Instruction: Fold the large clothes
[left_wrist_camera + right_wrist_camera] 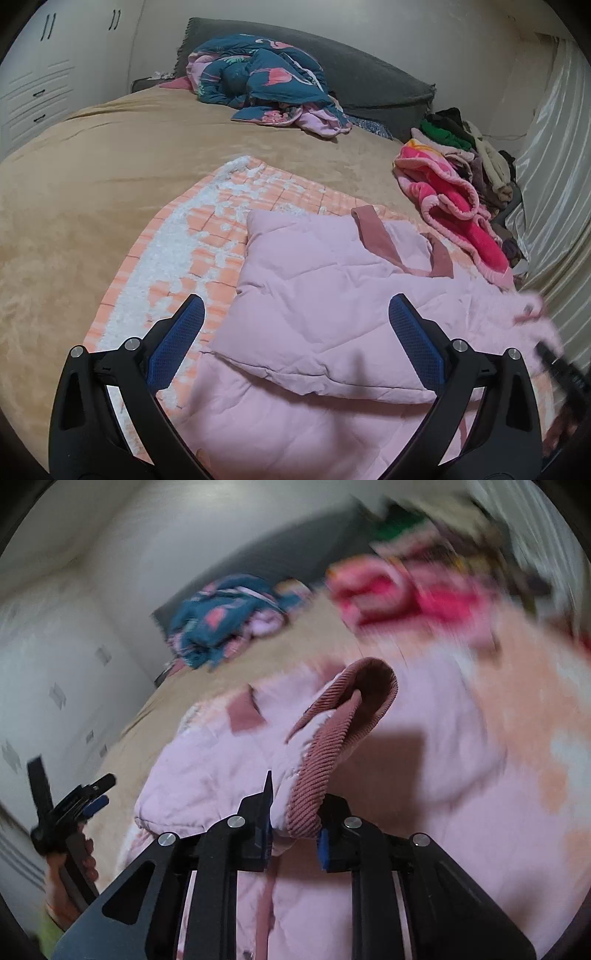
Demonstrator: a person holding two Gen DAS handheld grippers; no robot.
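Observation:
A pale pink quilted jacket (325, 295) with darker pink ribbed cuffs lies on an orange-and-white checked blanket (207, 236) on the bed. One sleeve is folded across its body. My left gripper (295, 321) is open and empty, hovering just above the jacket's near edge. My right gripper (295, 823) is shut on the jacket's ribbed cuff (325, 746) and lifts it above the jacket (424, 775). The right wrist view is blurred by motion. The left gripper also shows at the left of the right wrist view (88, 797).
The bed has a tan cover (92, 177). A teal flamingo-print garment (258, 77) lies by the grey headboard cushion (369, 81). A pile of clothes with a bright pink fleece (450, 192) sits at the right edge by a curtain (554, 177). White cupboards (37, 81) stand at the left.

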